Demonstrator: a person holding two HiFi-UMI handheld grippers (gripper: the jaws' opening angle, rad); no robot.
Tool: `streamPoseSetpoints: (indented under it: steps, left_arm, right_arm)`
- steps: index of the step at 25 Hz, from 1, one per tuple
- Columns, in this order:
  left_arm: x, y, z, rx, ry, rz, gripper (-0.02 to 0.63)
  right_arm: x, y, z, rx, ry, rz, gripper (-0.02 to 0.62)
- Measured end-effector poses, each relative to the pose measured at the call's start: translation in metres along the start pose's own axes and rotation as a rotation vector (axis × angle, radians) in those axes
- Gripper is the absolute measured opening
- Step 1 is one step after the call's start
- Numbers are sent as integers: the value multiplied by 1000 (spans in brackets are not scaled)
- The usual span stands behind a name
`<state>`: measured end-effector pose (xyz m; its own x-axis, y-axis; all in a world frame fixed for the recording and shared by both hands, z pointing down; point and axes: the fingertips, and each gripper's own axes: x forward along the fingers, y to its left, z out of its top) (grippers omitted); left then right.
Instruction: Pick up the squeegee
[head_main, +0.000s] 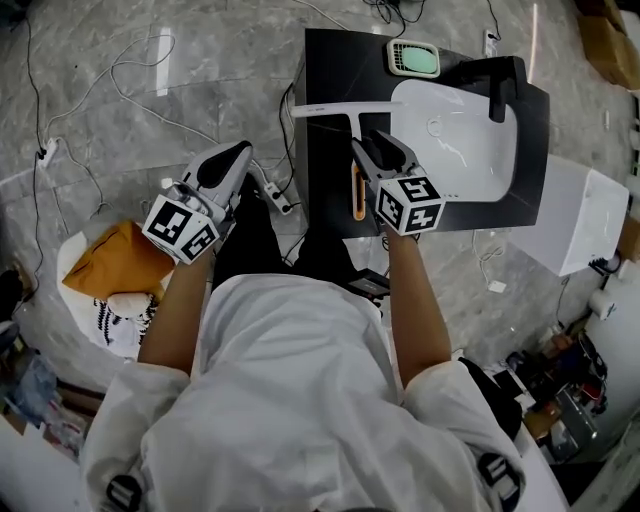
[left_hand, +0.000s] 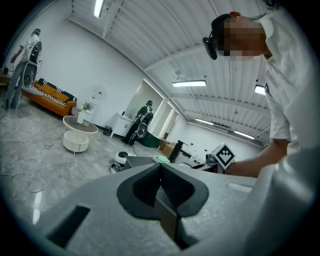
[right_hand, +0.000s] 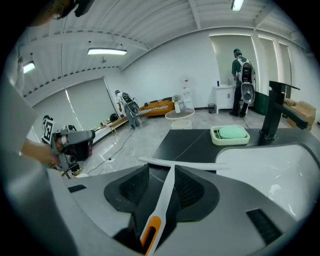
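Observation:
The squeegee lies flat on the black counter, its white blade across the far end and its orange-tipped handle pointing toward me. My right gripper hovers over the handle, tilted downward. In the right gripper view the white handle runs up between the two dark pads with a gap on each side, so the right gripper is open. My left gripper hangs left of the counter over the floor. Seen in the left gripper view, the left gripper is shut with nothing in it.
A white sink with a black faucet fills the counter's right side. A soap dish with green soap sits behind it. Cables and a power strip lie on the floor at left, near an orange cushion.

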<state>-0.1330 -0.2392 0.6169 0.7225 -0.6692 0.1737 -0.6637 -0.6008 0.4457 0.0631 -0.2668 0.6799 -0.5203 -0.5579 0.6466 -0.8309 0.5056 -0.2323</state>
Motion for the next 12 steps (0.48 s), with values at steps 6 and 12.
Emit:
streamPoseSetpoints:
  steps: [6, 12]
  left_arm:
    - [3, 1, -17, -32, 21, -18, 12]
    - [-1, 13, -26, -46, 29, -10, 12]
  right_arm:
    - [15, -8, -20, 17, 74, -28, 143]
    - [28, -14, -30, 19, 120, -59, 141]
